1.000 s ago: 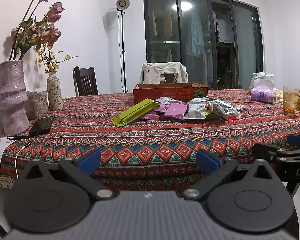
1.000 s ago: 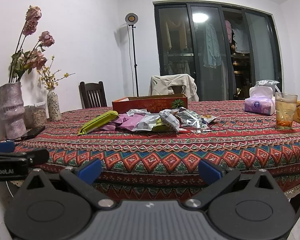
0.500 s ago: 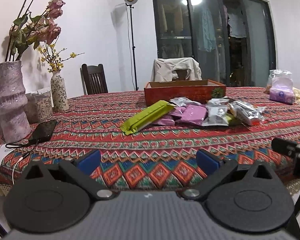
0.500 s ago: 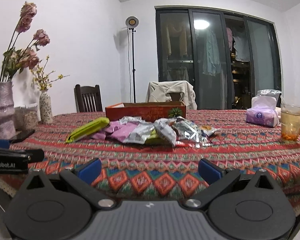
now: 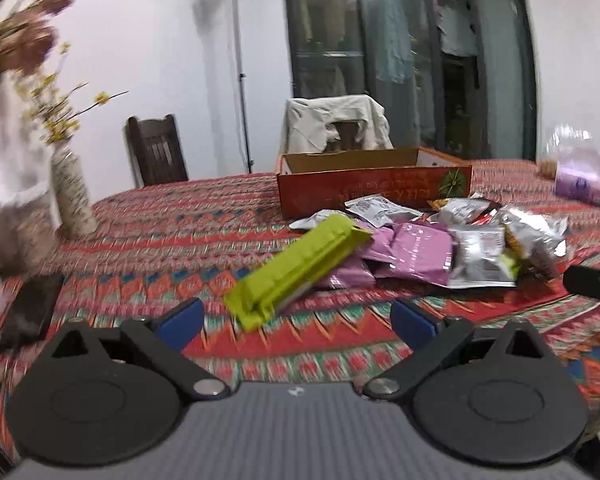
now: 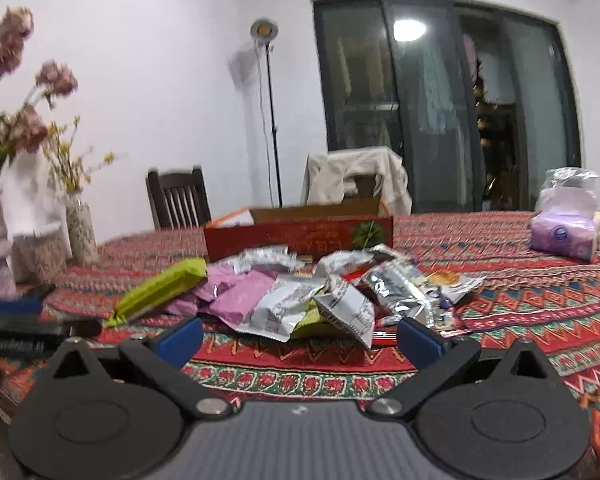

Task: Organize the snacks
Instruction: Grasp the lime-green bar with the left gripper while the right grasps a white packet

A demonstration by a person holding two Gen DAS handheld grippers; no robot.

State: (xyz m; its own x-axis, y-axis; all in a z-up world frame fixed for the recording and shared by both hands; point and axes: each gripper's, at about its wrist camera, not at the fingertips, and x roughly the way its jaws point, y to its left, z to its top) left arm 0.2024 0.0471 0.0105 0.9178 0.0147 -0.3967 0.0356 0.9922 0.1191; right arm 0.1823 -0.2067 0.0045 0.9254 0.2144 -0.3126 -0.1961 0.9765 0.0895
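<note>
Snacks (image 5: 440,248) lie heaped on the table (image 5: 180,220), just before an open red box (image 5: 374,190). Green packet (image 5: 296,268) lies flat, long axis diagonal, near end toward the left gripper (image 5: 296,322). Left and right gripper (image 6: 300,334) jaws: wide apart, just narrowing slightly, grasping nothing.

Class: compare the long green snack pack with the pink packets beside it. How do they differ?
The green snack pack is long, narrow and bar-shaped; the pink packets are shorter and squarer. The green one lies at the pile's left edge, propped up on the pink ones. Both are outside the red box.
</note>
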